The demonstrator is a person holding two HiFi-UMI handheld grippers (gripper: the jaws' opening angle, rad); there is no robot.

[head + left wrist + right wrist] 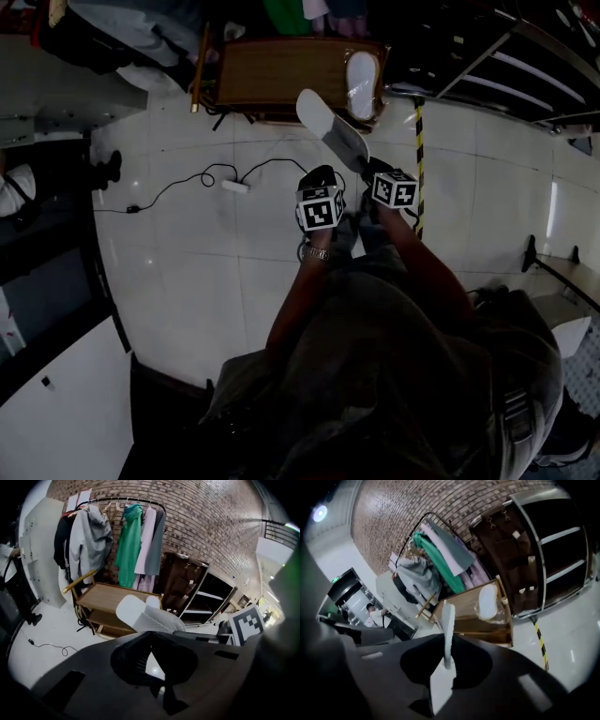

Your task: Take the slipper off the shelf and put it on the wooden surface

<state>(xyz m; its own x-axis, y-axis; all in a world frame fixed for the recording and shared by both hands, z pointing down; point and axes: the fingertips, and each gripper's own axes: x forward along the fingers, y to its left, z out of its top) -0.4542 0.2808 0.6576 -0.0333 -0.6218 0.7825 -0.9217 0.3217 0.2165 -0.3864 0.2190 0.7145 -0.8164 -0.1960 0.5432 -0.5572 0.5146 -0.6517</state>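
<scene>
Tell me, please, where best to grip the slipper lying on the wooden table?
Probably its near end, pinching the thin sole edge. The slipper lies flat and lengthwise at the right end of the table, one narrow end toward the person, so a low approach from the front fits.

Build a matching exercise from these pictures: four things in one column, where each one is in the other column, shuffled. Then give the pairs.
Things
1. near slipper
2. far slipper
3. green garment
4. power strip

Places
A. hanging on the clothes rack
B. on the white floor
C. gripped in the right tongs
D. lying on the wooden table

Pairs: 1-C, 2-D, 3-A, 4-B
</scene>
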